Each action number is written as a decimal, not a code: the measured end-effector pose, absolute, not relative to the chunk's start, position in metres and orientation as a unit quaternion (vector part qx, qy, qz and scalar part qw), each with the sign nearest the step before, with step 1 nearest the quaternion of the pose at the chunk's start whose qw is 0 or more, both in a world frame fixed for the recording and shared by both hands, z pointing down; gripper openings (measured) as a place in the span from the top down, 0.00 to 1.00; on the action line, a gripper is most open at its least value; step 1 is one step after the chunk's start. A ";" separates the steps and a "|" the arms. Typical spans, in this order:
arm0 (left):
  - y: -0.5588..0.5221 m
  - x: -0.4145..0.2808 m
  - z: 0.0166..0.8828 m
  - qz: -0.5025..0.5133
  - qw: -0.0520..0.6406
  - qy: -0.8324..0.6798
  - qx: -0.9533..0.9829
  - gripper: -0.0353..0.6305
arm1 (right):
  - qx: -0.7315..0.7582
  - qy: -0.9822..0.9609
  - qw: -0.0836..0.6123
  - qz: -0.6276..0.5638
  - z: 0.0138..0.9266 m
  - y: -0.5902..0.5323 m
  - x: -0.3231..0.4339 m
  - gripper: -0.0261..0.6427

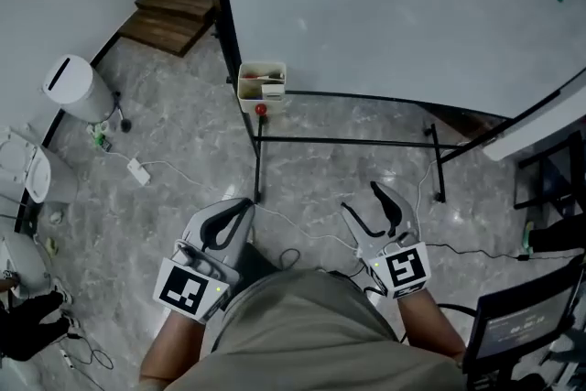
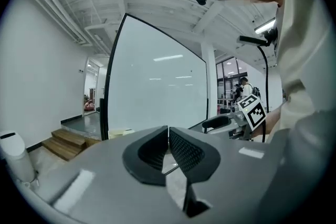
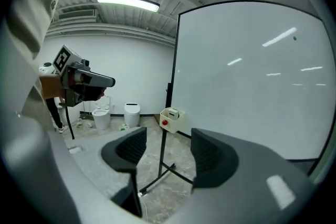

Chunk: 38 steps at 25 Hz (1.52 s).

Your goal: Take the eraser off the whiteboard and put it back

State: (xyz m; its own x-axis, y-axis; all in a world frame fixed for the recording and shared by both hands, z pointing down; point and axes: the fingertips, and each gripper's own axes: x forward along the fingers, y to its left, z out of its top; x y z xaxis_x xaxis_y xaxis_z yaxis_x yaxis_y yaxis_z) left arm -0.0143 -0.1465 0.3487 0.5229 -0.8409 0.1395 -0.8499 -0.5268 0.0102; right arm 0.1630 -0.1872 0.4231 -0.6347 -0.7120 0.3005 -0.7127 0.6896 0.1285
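The big whiteboard [image 1: 394,5] stands on a black frame ahead of me, its face blank. A cream box [image 1: 261,85] hangs at its lower left corner with a red knob under it. The box holds small items that I cannot tell apart, and the right gripper view shows a pale block in that box [image 3: 171,114]. Both grippers hang low near my body, well short of the board. My left gripper [image 1: 244,207] has its jaws together with nothing in them [image 2: 168,131]. My right gripper [image 1: 360,198] is open and empty, pointing toward the box [image 3: 168,139].
The board's black stand legs [image 1: 348,142] cross the marble floor in front of me. Cables and a white power strip [image 1: 139,171] lie at the left. A white cylindrical bin [image 1: 73,87] and wooden steps [image 1: 174,14] stand far left. A dark chair [image 1: 522,325] is at my right.
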 end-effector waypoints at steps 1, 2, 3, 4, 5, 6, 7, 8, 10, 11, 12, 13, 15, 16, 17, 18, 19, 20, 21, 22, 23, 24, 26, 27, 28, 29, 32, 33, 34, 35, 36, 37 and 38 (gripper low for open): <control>-0.134 -0.002 0.348 0.058 0.038 -0.494 0.867 0.93 | 0.386 -0.908 0.164 0.003 0.424 -0.174 0.178 0.56; -0.119 0.009 0.349 0.062 0.039 -0.504 0.861 0.93 | 0.376 -0.912 0.163 0.006 0.426 -0.162 0.190 0.56; -0.103 0.017 0.350 0.068 0.042 -0.515 0.853 0.93 | 0.364 -0.917 0.163 0.010 0.427 -0.150 0.200 0.56; -0.088 0.023 0.350 0.074 0.044 -0.527 0.845 0.93 | 0.351 -0.922 0.162 0.013 0.428 -0.138 0.207 0.56; -0.073 0.030 0.350 0.079 0.047 -0.537 0.839 0.93 | 0.339 -0.927 0.162 0.014 0.428 -0.127 0.214 0.56; -0.060 0.038 0.349 0.080 0.052 -0.541 0.835 0.93 | 0.331 -0.930 0.162 0.013 0.426 -0.117 0.221 0.56; -0.048 0.047 0.349 0.079 0.059 -0.541 0.835 0.93 | 0.325 -0.932 0.162 0.014 0.424 -0.106 0.227 0.56; -0.036 0.056 0.350 0.081 0.064 -0.538 0.836 0.93 | 0.321 -0.933 0.160 0.016 0.421 -0.095 0.233 0.56; -0.012 0.070 0.355 0.097 0.075 -0.531 0.839 0.93 | 0.321 -0.934 0.154 0.023 0.415 -0.074 0.241 0.56; -0.002 0.075 0.357 0.104 0.078 -0.526 0.840 0.93 | 0.324 -0.934 0.150 0.026 0.413 -0.064 0.245 0.56; 0.006 0.081 0.357 0.106 0.077 -0.521 0.843 0.93 | 0.327 -0.933 0.147 0.028 0.411 -0.055 0.249 0.56; 0.013 0.087 0.355 0.104 0.073 -0.515 0.847 0.93 | 0.330 -0.932 0.145 0.028 0.410 -0.045 0.252 0.56; 0.028 0.097 0.350 0.096 0.064 -0.504 0.856 0.93 | 0.335 -0.931 0.145 0.023 0.408 -0.028 0.258 0.56; 0.036 0.099 0.347 0.091 0.061 -0.498 0.860 0.93 | 0.339 -0.929 0.146 0.019 0.405 -0.019 0.260 0.56; 0.045 0.100 0.345 0.086 0.058 -0.492 0.864 0.93 | 0.343 -0.928 0.146 0.016 0.402 -0.010 0.260 0.56; 0.054 0.098 0.342 0.082 0.056 -0.488 0.867 0.93 | 0.347 -0.926 0.145 0.016 0.397 -0.001 0.258 0.56; 0.064 0.094 0.340 0.078 0.056 -0.484 0.870 0.93 | 0.351 -0.925 0.144 0.019 0.391 0.008 0.253 0.56; 0.075 0.089 0.338 0.076 0.056 -0.480 0.872 0.93 | 0.353 -0.925 0.143 0.021 0.385 0.018 0.247 0.56; 0.087 0.083 0.336 0.074 0.057 -0.477 0.874 0.93 | 0.354 -0.924 0.142 0.020 0.379 0.029 0.241 0.56; 0.100 0.076 0.336 0.073 0.058 -0.475 0.875 0.93 | 0.354 -0.924 0.141 0.018 0.374 0.041 0.235 0.56; 0.111 0.069 0.335 0.071 0.058 -0.474 0.876 0.93 | 0.354 -0.924 0.142 0.014 0.370 0.054 0.228 0.56; 0.123 0.061 0.336 0.067 0.059 -0.473 0.876 0.93 | 0.355 -0.924 0.143 0.011 0.367 0.066 0.220 0.56; 0.148 0.045 0.338 0.061 0.062 -0.468 0.879 0.93 | 0.356 -0.923 0.143 0.009 0.363 0.093 0.201 0.56; 0.162 0.036 0.342 0.060 0.065 -0.464 0.881 0.93 | 0.356 -0.924 0.142 0.008 0.363 0.108 0.191 0.56; 0.177 0.028 0.346 0.060 0.069 -0.460 0.884 0.93 | 0.356 -0.924 0.143 0.004 0.364 0.124 0.182 0.56; 0.189 0.022 0.351 0.060 0.073 -0.455 0.885 0.93 | 0.355 -0.924 0.144 0.002 0.365 0.138 0.175 0.56; 0.205 0.018 0.364 0.063 0.086 -0.445 0.889 0.93 | 0.355 -0.922 0.151 0.014 0.369 0.161 0.165 0.56; 0.204 0.018 0.367 0.067 0.089 -0.442 0.890 0.93 | 0.356 -0.922 0.152 0.021 0.371 0.162 0.163 0.56; 0.203 0.018 0.370 0.070 0.090 -0.440 0.891 0.93 | 0.357 -0.921 0.152 0.026 0.373 0.162 0.162 0.56; 0.201 0.018 0.372 0.071 0.089 -0.439 0.891 0.93 | 0.358 -0.921 0.152 0.027 0.373 0.161 0.162 0.56; 0.199 0.019 0.372 0.071 0.086 -0.438 0.892 0.93 | 0.359 -0.921 0.152 0.025 0.373 0.160 0.163 0.56; 0.198 0.021 0.372 0.071 0.084 -0.438 0.892 0.93 | 0.359 -0.921 0.152 0.020 0.372 0.160 0.164 0.56; 0.199 0.023 0.372 0.070 0.082 -0.438 0.892 0.93 | 0.359 -0.921 0.150 0.015 0.371 0.160 0.166 0.56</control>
State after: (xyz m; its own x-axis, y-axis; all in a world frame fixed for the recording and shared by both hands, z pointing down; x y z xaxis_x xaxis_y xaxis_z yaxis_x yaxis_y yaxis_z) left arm 0.0235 0.1990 0.3722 0.6058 -0.7710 0.1966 -0.7939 -0.6022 0.0844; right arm 0.1661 0.1597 0.3707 -0.6977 -0.6561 0.2875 -0.6652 0.7424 0.0801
